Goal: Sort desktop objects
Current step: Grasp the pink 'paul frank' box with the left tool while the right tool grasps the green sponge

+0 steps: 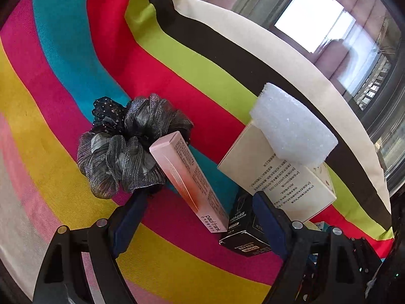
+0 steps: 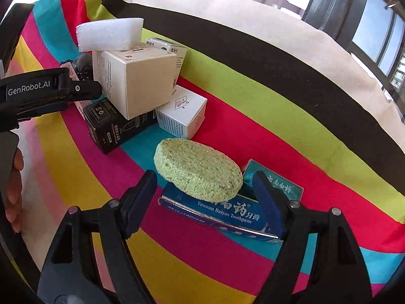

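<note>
Grey gauze scrunchie (image 1: pixel 121 149) sits far left on the striped cloth (image 1: pixel 63 50), and the left gripper (image 1: pixel 200 217) hangs wide open with the pink paul frank box (image 1: pixel 189 177) between its fingers, long axis running away and leftward. Over to the right, the right gripper (image 2: pixel 210 197) gapes empty, straddling the green oval sponge (image 2: pixel 197 169) lying on the Yunnan Baiyao toothpaste box (image 2: pixel 227 212), clearly the nearer arm for it.
</note>
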Available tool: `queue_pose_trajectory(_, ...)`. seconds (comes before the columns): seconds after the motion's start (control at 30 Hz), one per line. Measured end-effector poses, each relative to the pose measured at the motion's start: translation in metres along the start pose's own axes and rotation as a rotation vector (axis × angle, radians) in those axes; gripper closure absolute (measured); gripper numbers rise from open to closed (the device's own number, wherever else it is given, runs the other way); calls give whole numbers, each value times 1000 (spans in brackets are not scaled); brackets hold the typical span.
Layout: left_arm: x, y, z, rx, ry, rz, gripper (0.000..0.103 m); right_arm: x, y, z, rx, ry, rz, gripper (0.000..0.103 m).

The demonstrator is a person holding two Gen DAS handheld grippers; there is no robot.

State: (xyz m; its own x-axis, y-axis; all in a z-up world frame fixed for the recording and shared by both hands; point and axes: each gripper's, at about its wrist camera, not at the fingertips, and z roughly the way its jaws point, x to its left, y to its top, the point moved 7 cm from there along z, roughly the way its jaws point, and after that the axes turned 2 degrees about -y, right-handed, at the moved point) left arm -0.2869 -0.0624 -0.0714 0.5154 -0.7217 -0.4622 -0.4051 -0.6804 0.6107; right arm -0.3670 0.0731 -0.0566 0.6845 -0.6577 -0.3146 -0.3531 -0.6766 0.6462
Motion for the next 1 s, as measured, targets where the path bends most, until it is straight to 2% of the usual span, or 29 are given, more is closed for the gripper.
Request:
queue_pose_trajectory(0.03,-1,-1,1,8,-17,6,25,1,2,3,-4,8,-2,24)
queue_pose_trajectory(0.07,-2,-1,1,19,-62,2,30,2,4,3,-20,19,-1,34)
queue_pose_trajectory(0.1,-1,-3,1,40,-123,-20,42,1,4,2,-21,2,0,62)
queue_pose_trajectory(0.13,1,-5,1,63,-167,-46,47,-1,4,-1,-15,-28,10,67)
queue_pose_trajectory(0.17,4,-5,-3,72,-181,-63,52,-2,3,-11,-39,-17,33,75)
queue_pose_trajectory(0.2,7,-5,-10,73,-187,-64,69,-2,3,-23,-71,19,66,85)
queue_pose_trajectory(0.23,10,-7,-15,92,-175,-53,103,-2,0,-37,-97,50,100,85)
queue_pose_trajectory(0.3,17,-15,-25,129,-210,-65,103,1,-9,-65,-134,65,136,85)
queue_pose_trajectory(0.37,26,-25,-38,131,-190,-47,103,11,-24,-91,-145,115,170,85)
queue_pose_trajectory(0.43,36,-35,-49,136,-181,-52,103,22,-41,-109,-138,115,178,85)
queue_pose_trajectory(0.53,49,-46,-62,168,-223,-143,103,39,-62,-125,-106,132,188,85)
queue_pose_trajectory(0.57,53,-45,-65,176,-244,-173,103,42,-68,-125,-95,125,187,85)
queue_pose_trajectory(0.6,66,-28,-60,173,-249,-195,103,47,-69,-126,-88,120,190,85)
queue_pose_trajectory(0.67,67,-27,-72,151,-238,-174,99,55,-77,-129,-82,138,224,85)
queue_pose_trajectory(0.7,66,-24,-76,146,-217,-143,92,58,-83,-134,-83,159,246,85)
queue_pose_trajectory(0.73,66,-21,-79,148,-188,-110,72,60,-87,-138,-80,184,266,85)
queue_pose_trajectory(0.77,66,-17,-81,149,-168,-80,59,63,-91,-141,-78,201,286,85)
queue_pose_trajectory(0.8,66,-12,-85,138,-160,-55,34,65,-96,-145,-78,212,304,85)
queue_pose_trajectory(0.83,69,-4,-88,109,-150,-41,19,68,-101,-150,-86,216,316,85)
queue_pose_trajectory(0.9,70,10,-83,86,-115,-38,17,70,-109,-154,-91,215,335,85)
queue_pose_trajectory(0.93,69,11,-79,105,-130,-52,17,70,-113,-154,-86,220,356,85)
queue_pose_trajectory(1.0,66,11,-73,145,-207,-108,17,66,-116,-154,-81,234,401,85)
